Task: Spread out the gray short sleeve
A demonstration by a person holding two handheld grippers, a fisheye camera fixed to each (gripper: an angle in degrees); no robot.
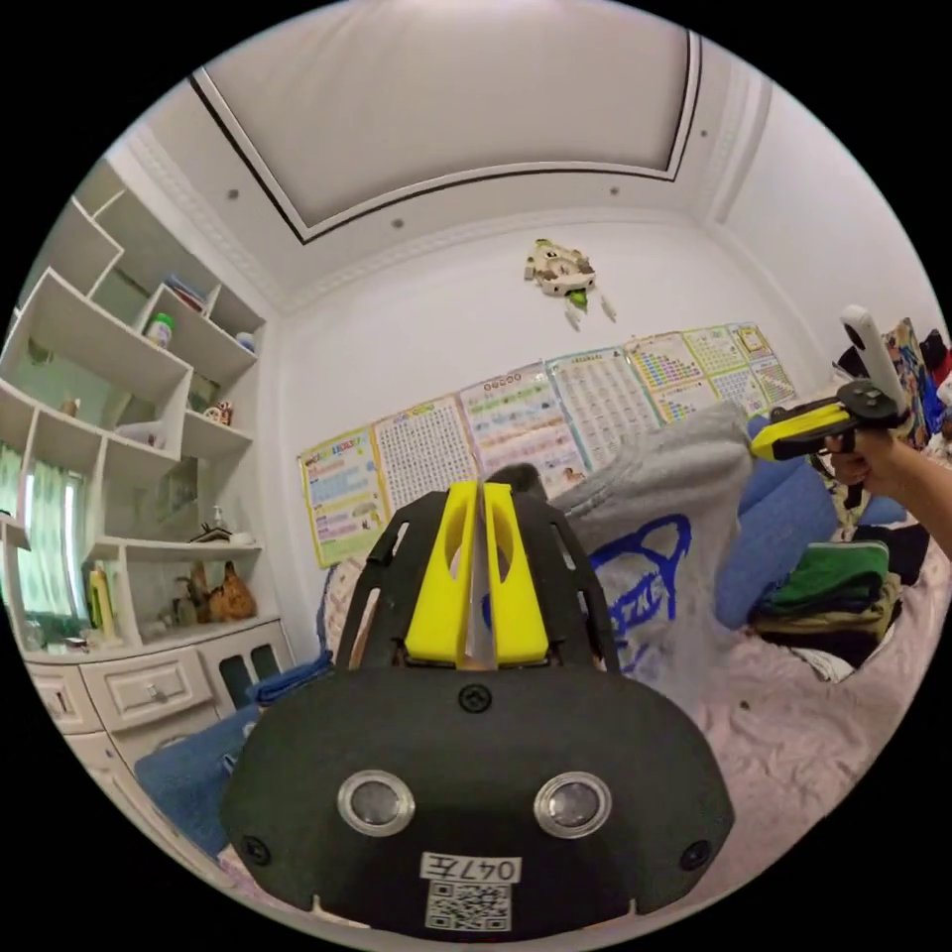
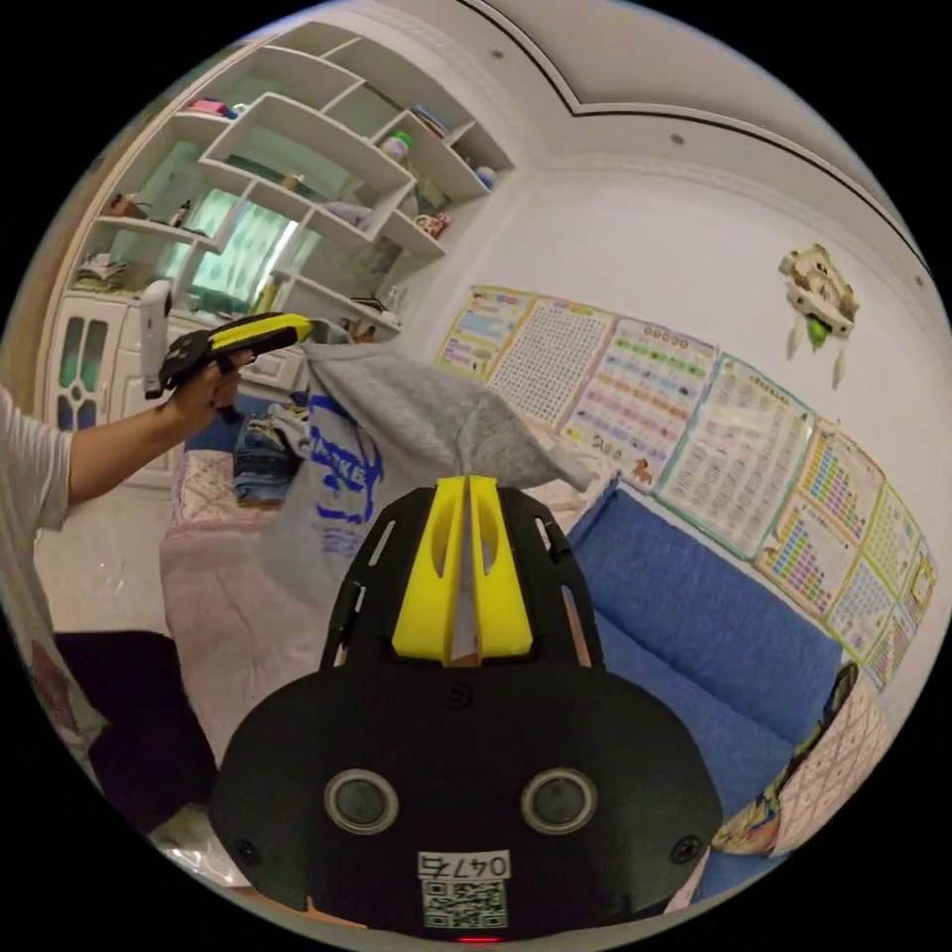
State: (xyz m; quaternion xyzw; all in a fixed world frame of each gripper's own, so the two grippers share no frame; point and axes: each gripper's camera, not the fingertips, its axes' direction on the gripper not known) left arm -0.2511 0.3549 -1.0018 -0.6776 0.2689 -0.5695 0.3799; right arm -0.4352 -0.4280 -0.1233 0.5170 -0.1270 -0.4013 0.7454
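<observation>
Both grippers raised, gray short sleeve (image 1: 654, 516) stretched between. Left gripper (image 1: 480, 488) clamps shirt edge; right gripper (image 2: 466, 484) likewise. Folded clothes stack (image 1: 828, 590) at right of left gripper view; person's sleeve (image 2: 30, 476) at left edge of right gripper view.

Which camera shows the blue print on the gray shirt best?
The left gripper view: the blue print faces that camera, large and fairly near, on the hanging shirt. In the right gripper view the print is smaller, farther off and seen at a slant on the shirt's far side.
</observation>
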